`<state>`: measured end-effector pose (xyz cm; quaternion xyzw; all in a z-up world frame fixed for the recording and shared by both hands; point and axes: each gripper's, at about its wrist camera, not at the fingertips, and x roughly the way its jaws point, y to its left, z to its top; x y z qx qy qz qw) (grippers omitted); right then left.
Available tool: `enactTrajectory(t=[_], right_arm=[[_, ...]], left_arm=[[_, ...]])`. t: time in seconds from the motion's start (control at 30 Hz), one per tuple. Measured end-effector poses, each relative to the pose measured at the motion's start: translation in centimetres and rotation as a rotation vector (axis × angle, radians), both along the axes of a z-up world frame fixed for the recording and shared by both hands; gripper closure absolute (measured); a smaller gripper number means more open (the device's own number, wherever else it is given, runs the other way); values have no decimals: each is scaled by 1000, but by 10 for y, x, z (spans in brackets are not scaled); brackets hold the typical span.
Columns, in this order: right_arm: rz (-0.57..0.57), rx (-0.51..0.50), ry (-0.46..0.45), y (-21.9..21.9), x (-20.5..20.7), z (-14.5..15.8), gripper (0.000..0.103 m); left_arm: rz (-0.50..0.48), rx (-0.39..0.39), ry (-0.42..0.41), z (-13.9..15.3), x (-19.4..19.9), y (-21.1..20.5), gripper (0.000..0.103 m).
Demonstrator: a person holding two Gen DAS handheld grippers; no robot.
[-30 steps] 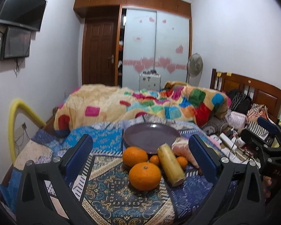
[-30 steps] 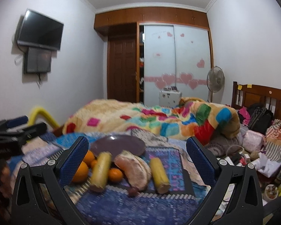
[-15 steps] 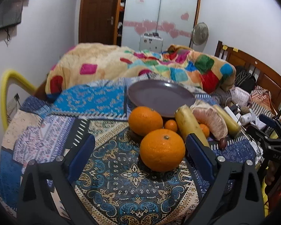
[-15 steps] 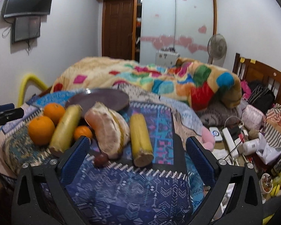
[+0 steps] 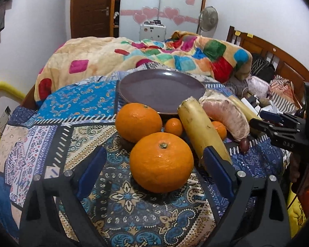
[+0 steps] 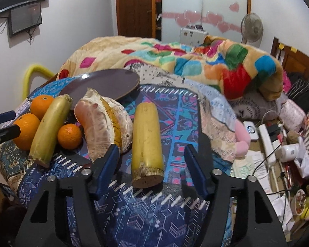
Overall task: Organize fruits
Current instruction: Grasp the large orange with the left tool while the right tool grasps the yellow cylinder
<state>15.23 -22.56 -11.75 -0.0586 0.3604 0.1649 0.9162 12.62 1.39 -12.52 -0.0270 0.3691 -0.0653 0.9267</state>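
Note:
Fruit lies on a patterned cloth in front of an empty dark purple plate. My left gripper is open, its blue fingers on either side of the nearest large orange, not touching it. A second orange and a small tangerine lie behind. My right gripper is open around the near end of a yellow banana piece. Left of it lie a peeled pomelo segment, a tangerine, another banana piece and the oranges. The plate also shows in the right wrist view.
A colourful quilt is heaped behind the plate. A small dark fruit lies by the pomelo. Cluttered cables, bags and a power strip lie to the right. A yellow tube stands at the left edge.
Both grippers have moved forward and down to the fruit. The left now straddles the near orange, the right the banana piece. Both stay open.

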Motion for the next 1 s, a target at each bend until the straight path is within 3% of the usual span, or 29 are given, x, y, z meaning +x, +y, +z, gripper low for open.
enactTrajectory(t=[0.3,0.77,1.0], right_arm=[[31,13,72,2,10,-12,72],[35,-36,97,-3,-17,-9,72],[44,-36,124,-1,-5,-9,71]], left_arm=[[-24,-22,73,-19,16,-5,31],[-44,14,74,-18,7,-3,34],[-33,32,80,-17,-1,8,34]])
